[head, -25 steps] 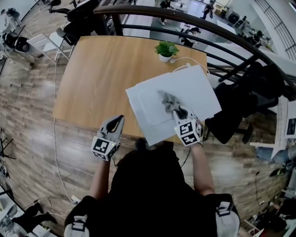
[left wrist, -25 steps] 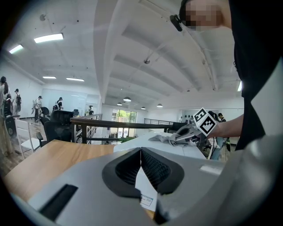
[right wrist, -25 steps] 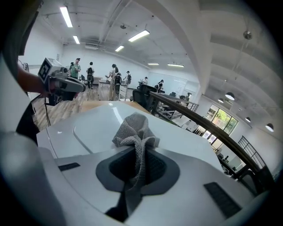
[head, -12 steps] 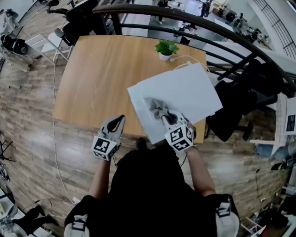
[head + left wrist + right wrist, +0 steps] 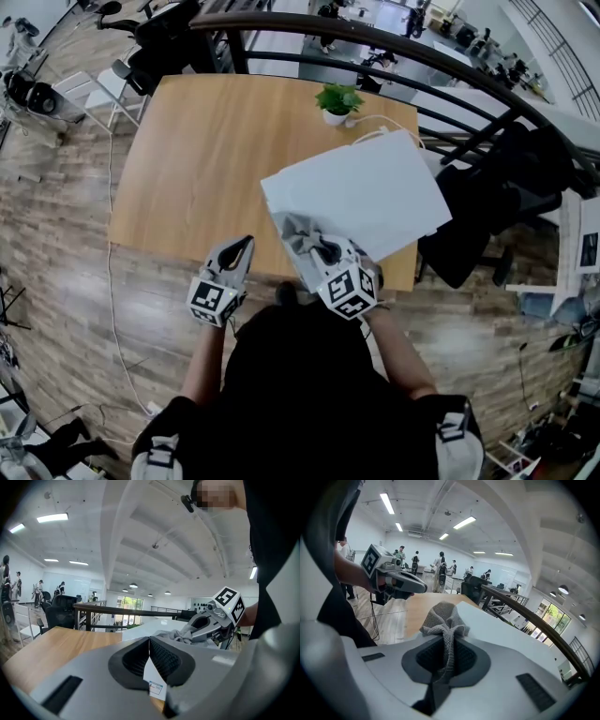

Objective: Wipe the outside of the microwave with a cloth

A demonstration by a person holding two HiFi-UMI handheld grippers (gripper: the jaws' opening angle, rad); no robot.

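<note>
Head view, table: wooden table (image 5: 206, 159) fills the upper middle of the frame.
Head view, microwave: white microwave (image 5: 375, 187) sits right of centre, turned at an angle on the table.
Head view, cloth: grey cloth (image 5: 296, 232) lies bunched against the microwave's lower left corner.
Head view, right gripper: right gripper (image 5: 324, 249) is at the lower centre with its tip at the cloth.
Head view, left gripper: left gripper (image 5: 244, 242) is at the lower left of centre, over the table's near edge and apart from the microwave.
Head view, plant: small potted plant (image 5: 337, 98) stands at the table's far edge, in the upper centre.
Left gripper view, jaws: pads meet at the centre of the frame and nothing is between them.
Left gripper view, background: the right gripper and cloth rest on the white microwave at the right of centre.
Right gripper view, jaws: closed on the cloth, which rises in a bunch above the pads.
Right gripper view, cloth contact: the bunch presses on the microwave's white surface at the centre of the frame.
Right gripper view, left gripper: seen in the upper left, held by a hand (image 5: 349, 573).
</note>
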